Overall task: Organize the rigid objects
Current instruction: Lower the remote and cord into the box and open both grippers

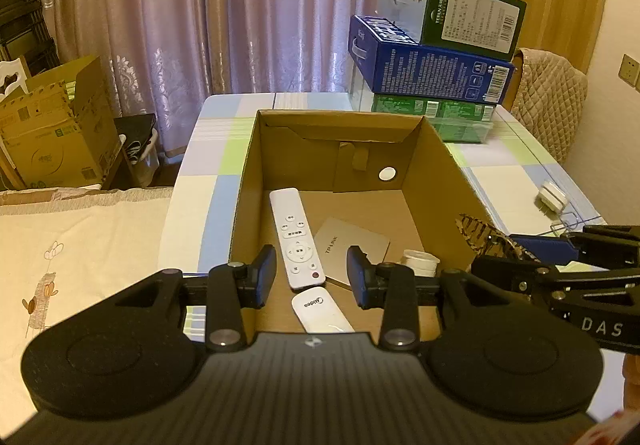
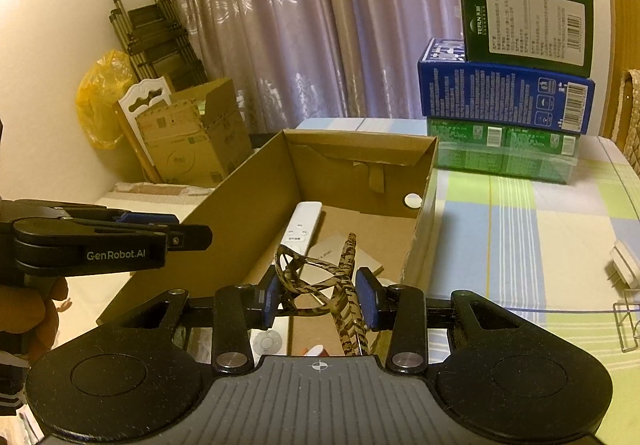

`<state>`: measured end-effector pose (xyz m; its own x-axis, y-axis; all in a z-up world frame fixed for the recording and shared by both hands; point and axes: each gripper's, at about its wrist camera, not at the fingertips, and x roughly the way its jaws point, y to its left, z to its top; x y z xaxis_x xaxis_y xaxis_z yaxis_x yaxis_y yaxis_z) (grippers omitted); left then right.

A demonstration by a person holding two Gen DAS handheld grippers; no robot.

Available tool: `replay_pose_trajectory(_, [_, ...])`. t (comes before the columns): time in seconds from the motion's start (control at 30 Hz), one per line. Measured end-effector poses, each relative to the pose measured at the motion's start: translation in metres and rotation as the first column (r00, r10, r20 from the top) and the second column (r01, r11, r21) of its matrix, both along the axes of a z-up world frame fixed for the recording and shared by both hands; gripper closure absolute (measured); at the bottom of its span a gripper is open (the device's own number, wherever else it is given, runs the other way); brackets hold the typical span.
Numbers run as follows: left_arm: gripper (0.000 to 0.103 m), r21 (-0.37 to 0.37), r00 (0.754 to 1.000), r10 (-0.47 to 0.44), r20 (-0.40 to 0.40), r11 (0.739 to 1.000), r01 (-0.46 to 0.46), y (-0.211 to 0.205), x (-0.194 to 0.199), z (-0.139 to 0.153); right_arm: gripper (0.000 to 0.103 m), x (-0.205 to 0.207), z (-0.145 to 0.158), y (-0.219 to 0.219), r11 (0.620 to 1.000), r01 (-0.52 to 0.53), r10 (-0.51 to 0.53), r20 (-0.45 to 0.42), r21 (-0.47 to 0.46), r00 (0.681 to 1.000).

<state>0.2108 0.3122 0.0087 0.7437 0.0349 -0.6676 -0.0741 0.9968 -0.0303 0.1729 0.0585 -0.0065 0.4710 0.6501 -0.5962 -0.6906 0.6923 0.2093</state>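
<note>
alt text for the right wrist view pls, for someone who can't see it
The right gripper is shut on a pair of folded tortoiseshell glasses, held over an open cardboard box on a checked tablecloth. A white remote lies inside the box. The left gripper reaches in from the left, and stacked cartons stand behind.

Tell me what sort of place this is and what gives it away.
Most likely a room in a home, perhaps a bedroom or dining corner. Floor-length curtains hang behind a table with a checked tablecloth, a quilted chair cover sits beside it, and household cartons stand in the corner.
</note>
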Motion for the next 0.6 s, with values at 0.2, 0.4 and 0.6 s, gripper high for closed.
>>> replay_pose_trajectory(0.2, [0.07, 0.003, 1.0, -0.005, 0.0, 1.0, 0.005, -0.0016, -0.0008, 0.0013, 0.066, -0.001, 0.0017, -0.0006, 1.0, 0.002, -0.002, 0.002, 0.002, 1.0])
replay_pose_trajectory(0.4, [0.07, 0.003, 1.0, -0.006, 0.003, 1.0, 0.006, -0.0015, -0.0012, 0.0024, 0.066, 0.0002, 0.0036, -0.0007, 1.0, 0.001, -0.001, 0.0, 0.004, 1.0])
replay_pose_trajectory(0.6, [0.07, 0.002, 1.0, -0.006, 0.003, 1.0, 0.006, -0.0012, -0.0008, 0.0028, 0.066, 0.0017, 0.0029, -0.0002, 1.0, 0.001, -0.001, -0.004, 0.006, 1.0])
